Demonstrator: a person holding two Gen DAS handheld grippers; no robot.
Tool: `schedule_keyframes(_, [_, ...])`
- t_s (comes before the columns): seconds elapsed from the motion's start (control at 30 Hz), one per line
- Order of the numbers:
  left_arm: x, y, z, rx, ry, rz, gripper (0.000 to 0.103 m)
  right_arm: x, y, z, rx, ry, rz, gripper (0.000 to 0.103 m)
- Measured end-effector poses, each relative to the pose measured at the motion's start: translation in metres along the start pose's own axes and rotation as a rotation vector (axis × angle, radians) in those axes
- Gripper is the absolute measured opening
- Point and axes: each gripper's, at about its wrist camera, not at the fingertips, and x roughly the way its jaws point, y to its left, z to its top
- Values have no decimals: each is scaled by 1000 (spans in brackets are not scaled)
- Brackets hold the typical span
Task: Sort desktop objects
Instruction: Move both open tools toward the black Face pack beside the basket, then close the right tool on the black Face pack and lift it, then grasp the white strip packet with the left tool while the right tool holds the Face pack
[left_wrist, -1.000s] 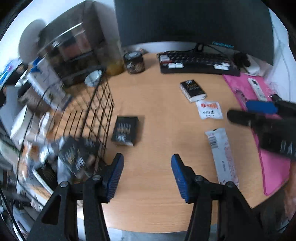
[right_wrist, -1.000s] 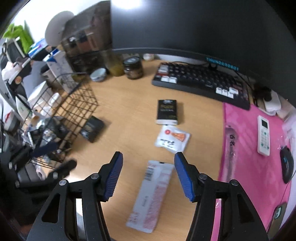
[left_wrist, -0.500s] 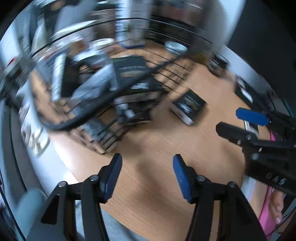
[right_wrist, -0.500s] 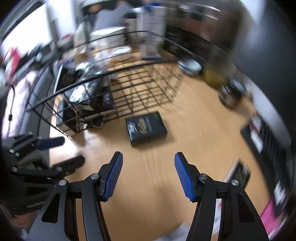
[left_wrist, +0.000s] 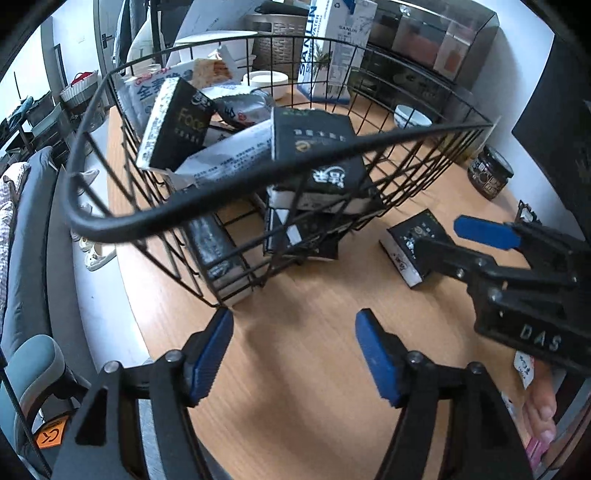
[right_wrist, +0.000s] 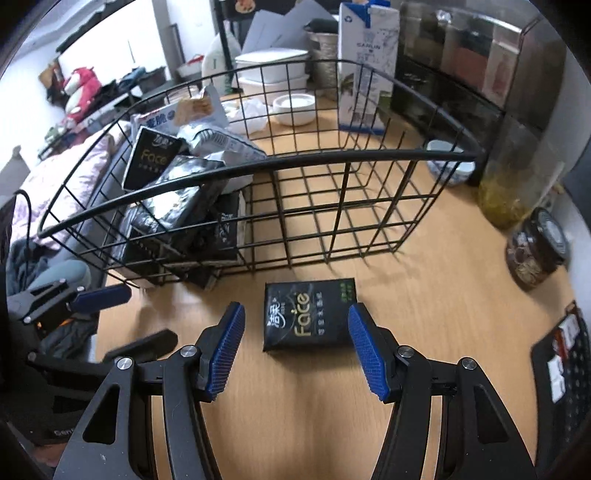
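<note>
Both hands have swung away from the keyboard end of the desk (right_wrist: 424, 295) toward the wire basket (right_wrist: 258, 162) at its left edge, and both views now look down at the basket's near wall. Right tongs (right_wrist: 295, 347) stand partly open with nothing gripped; the black tissue pack (right_wrist: 308, 314) lies flat on the wood just ahead of them, in line with the gap between the blue pads, its long axis running across from pad to pad. It sits just outside the basket, close to the wall but apart from it. Left tongs (left_wrist: 293, 354) are opening over bare wood, empty, with the same pack (left_wrist: 410, 247) well off to their right. So the right hand is clearly the nearer one, and a short reach forward and down should straddle the pack.
</note>
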Motion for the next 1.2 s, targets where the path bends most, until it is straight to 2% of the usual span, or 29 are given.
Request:
schedule_keyframes(0.1, [1,1,0,2,5,-6,74,14,-3,2,-14,28,16,59])
schedule_keyframes(0.23, [7,1,0,9,24,-3,74,25,-2,2,-48,35,-53,66])
schedule_keyframes(0.4, [7,3,-3,22,35,-10,74,35,-9,1,-7,44,-40,68])
schedule_keyframes(0.5, [7,5,-2,31,44,-19,74,30,-17,2,42,28,-19,62])
schedule_keyframes(0.67, [4,3,-10,77,49,-32,75,10,-16,-2,63,40,-94,62])
schedule_keyframes(0.8, [-3,-8,-20,157,89,-94,75,-18,-10,-14,112,51,-155,62])
schedule_keyframes(1.0, [-17,-34,-47,323,145,-188,75,-70,-9,-69,408,128,-315,62])
schedule_keyframes(1.03, [-19,-38,-51,343,154,-202,75,-81,-7,-81,448,127,-370,62])
schedule_keyframes(1.1, [-23,-52,-62,407,177,-226,75,-107,-2,-108,523,132,-532,62])
schedule_keyframes(1.17, [-27,-68,-73,479,198,-244,75,-140,1,-146,674,136,-674,62])
schedule_keyframes(1.2, [-29,-77,-77,512,206,-253,75,-154,3,-162,746,114,-678,62])
